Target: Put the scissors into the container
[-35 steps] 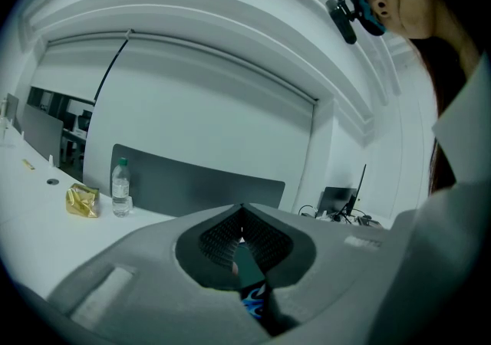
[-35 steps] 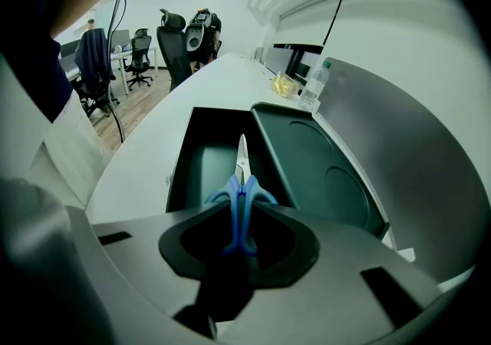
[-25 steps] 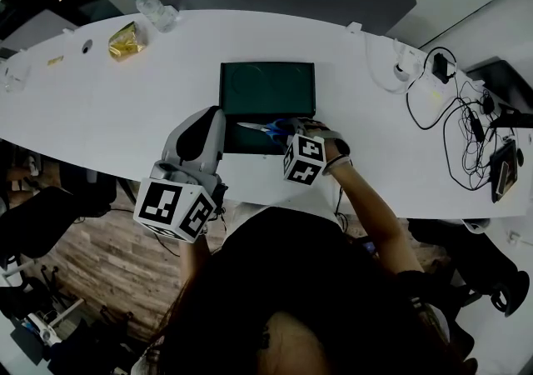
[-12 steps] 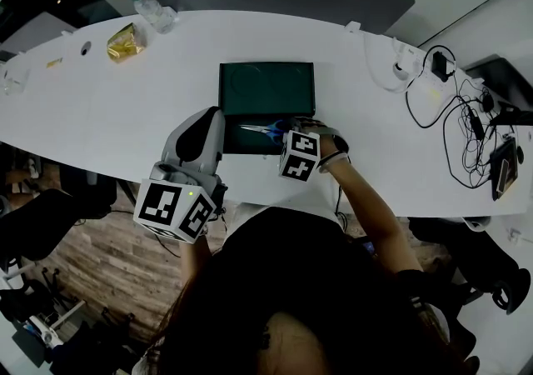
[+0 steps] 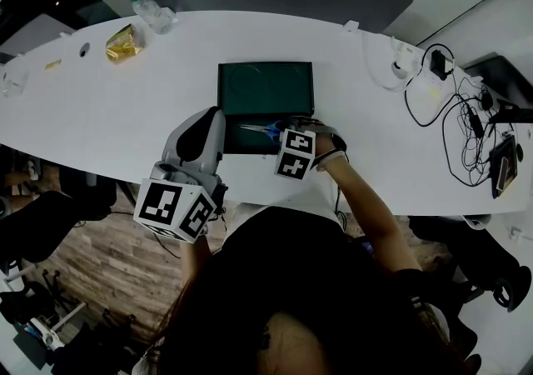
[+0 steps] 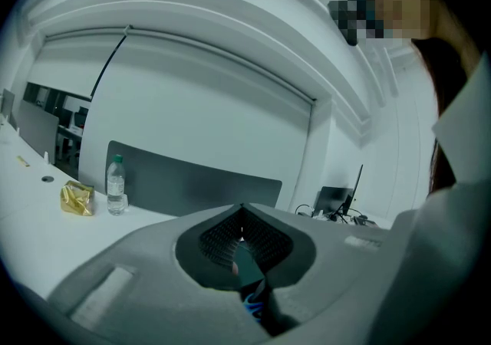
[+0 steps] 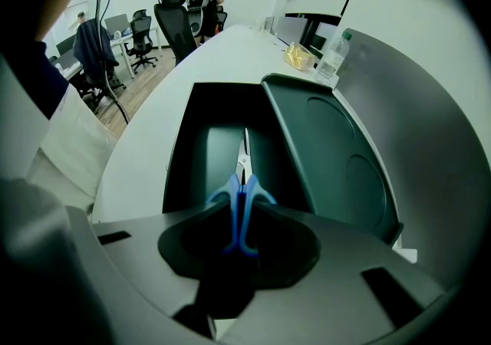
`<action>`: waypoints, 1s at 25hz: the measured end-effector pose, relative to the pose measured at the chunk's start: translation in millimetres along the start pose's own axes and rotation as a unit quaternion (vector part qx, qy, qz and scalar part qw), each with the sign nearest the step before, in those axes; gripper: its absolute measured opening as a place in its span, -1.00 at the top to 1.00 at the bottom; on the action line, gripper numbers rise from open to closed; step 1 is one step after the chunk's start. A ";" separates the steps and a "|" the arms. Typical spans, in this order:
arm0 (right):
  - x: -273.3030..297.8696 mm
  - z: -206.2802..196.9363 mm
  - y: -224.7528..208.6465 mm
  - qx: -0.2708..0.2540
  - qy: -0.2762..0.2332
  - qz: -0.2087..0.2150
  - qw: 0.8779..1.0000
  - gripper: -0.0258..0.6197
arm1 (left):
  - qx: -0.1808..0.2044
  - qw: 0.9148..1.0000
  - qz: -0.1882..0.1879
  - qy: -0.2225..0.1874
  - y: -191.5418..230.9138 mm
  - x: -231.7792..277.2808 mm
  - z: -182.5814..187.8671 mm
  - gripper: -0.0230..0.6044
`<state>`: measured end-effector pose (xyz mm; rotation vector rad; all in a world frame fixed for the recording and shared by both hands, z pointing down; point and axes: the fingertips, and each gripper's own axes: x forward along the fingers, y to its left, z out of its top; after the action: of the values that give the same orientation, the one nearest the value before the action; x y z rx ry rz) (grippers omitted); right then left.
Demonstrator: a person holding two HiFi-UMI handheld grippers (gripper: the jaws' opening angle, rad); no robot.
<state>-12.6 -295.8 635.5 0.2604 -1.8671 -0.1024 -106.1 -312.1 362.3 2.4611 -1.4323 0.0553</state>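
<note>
The right gripper [image 7: 240, 209] has its fingers easing apart, yet clamped on the scissors' [image 7: 231, 192] blue handles, blades over the open container [image 7: 180, 144]. At its near-left corner, the left gripper's [image 6: 242, 233] fingers are together.

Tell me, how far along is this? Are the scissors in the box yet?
Nearly there. Done: the container has its lid open, and the scissors are over it. In hand: the right gripper holds their blue handles between its jaws, blades pointing into the container, and those jaws have just been opening. Left: letting go completely so the scissors lie inside.
</note>
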 end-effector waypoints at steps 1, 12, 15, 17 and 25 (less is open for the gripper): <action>0.4 0.0 0.2 -0.001 0.002 0.000 1.000 0.62 | 0.001 1.000 -0.001 0.001 0.0 0.1 -0.5 0.89; -0.2 0.1 -0.5 0.004 0.002 0.000 1.000 0.61 | 0.003 1.000 -0.003 0.004 -1.3 -2.0 0.4 0.89; -1.0 0.1 -0.8 0.014 -0.001 -0.003 1.000 0.59 | 0.007 1.000 -0.006 0.002 -2.3 -3.0 1.0 0.89; -2.3 0.8 -1.9 0.023 -0.006 -0.005 1.000 0.58 | 0.009 1.000 -0.007 0.001 -3.3 -3.7 2.1 0.89; -11.3 11.0 -4.2 0.067 -0.031 -0.020 0.997 0.59 | 0.016 1.000 -0.013 -0.001 -5.3 -10.5 3.4 0.89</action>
<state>-19.3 -297.9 620.7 0.3919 -1.9340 -0.0126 -107.2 -301.7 355.9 2.5049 -1.4111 0.0706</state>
